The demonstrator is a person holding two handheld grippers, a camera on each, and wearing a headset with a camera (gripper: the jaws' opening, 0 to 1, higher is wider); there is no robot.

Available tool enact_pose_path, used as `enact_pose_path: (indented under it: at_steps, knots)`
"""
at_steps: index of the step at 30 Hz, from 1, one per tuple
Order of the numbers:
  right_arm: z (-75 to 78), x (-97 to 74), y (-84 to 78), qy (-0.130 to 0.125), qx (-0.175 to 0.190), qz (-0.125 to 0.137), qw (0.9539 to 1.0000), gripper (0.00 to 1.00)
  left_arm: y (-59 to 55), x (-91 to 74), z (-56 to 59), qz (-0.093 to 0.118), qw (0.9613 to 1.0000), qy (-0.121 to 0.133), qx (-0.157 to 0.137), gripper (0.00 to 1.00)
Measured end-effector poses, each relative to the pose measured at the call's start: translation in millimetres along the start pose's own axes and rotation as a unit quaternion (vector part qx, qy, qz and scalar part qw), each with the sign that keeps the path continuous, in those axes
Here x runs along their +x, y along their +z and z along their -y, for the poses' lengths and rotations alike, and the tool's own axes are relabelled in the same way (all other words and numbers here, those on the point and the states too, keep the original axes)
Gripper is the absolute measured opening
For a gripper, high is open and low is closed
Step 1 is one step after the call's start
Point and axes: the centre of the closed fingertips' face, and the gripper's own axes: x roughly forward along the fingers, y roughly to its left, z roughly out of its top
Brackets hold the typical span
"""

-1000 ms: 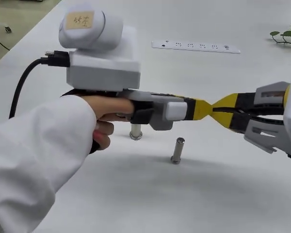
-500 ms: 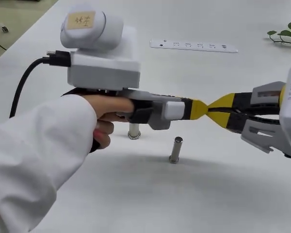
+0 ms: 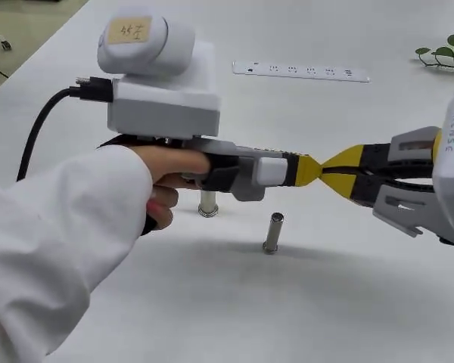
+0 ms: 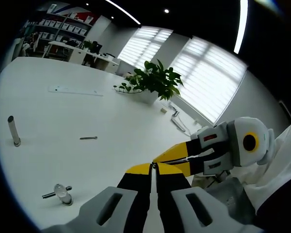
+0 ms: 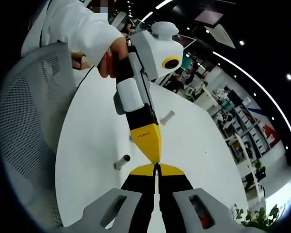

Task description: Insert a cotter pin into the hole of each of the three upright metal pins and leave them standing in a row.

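You held the left hand-held gripper [image 4: 153,171] and the right hand-held gripper [image 5: 156,171] nose to nose above the surface [image 3: 212,302], each with its jaws pressed together. I could not tell whether anything thin was pinched where the tips met. Below the two tips, a little toward you, the first metal pin [image 3: 272,232] stood upright on the surface with nothing visible through it. The second metal pin [image 3: 208,204] stood under the body of the left hand-held gripper, its top hidden by your hand [image 3: 170,170]. In the left gripper view, the near pin [image 4: 63,192], close below the jaws, seemed to carry a short cross-piece at its side. I judged that this might be a cotter already seated, though it was too small to be sure. Farther ahead of that gripper, off to the left of its jaws, the far pin [image 4: 12,131] stood bare. The loose cotter pin [image 4: 88,138] lay flat on the surface beyond the jaw tips, well apart from both pins. By my reading the job was one-third done at most. At least two pins looked unfilled, and you had yet to confirm that all three stood in a row.
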Motion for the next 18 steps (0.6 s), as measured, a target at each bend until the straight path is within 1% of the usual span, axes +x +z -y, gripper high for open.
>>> enact_pose_path:
  at_steps: [12,18]
  knots:
    - [2.4,0.1,1.5,-0.004,-0.008,0.0,1.0,0.0,1.2,-1.3,1.7,0.0,1.0,-0.003,-0.005,0.0]
    - [1.9,0.2,2.4,-0.004,-0.012,0.0,0.9999,0.0,1.5,-1.7,-0.2,-0.002,0.9999,-0.006,-0.009,0.0]
